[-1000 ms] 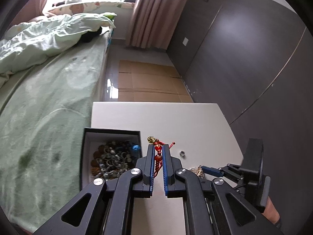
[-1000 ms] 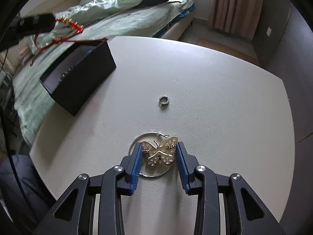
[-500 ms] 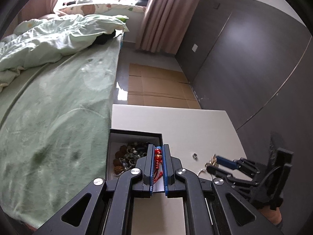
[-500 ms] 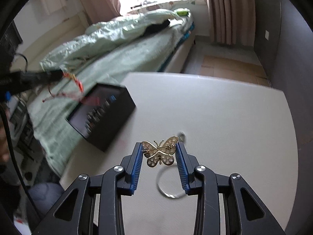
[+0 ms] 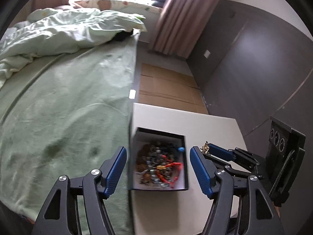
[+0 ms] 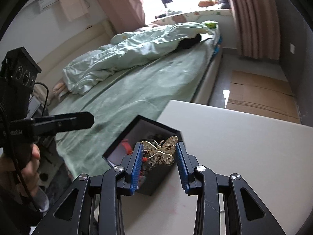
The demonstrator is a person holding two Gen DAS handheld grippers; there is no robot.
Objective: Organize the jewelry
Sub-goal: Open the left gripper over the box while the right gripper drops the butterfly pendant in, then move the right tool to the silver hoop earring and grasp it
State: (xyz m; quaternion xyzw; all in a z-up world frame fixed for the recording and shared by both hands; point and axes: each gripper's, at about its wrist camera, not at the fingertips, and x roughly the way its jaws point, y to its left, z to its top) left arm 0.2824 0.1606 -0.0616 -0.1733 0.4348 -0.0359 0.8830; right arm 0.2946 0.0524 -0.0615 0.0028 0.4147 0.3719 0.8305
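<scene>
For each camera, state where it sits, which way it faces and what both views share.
Left wrist: on the open left gripper, looking down into the black jewelry box on the white table; the right gripper shows at right.
Right wrist: on the right gripper, clamping a gold butterfly brooch above the box; the left hand shows.
Shared: box, table, green bed.

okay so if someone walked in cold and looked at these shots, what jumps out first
The gold butterfly brooch pinched in the right claw, held just above the open black jewelry box at the white table's corner. Next, the red cord bracelet lying on the tangled beads in that box, between the left claw's wide-open fingers.
</scene>
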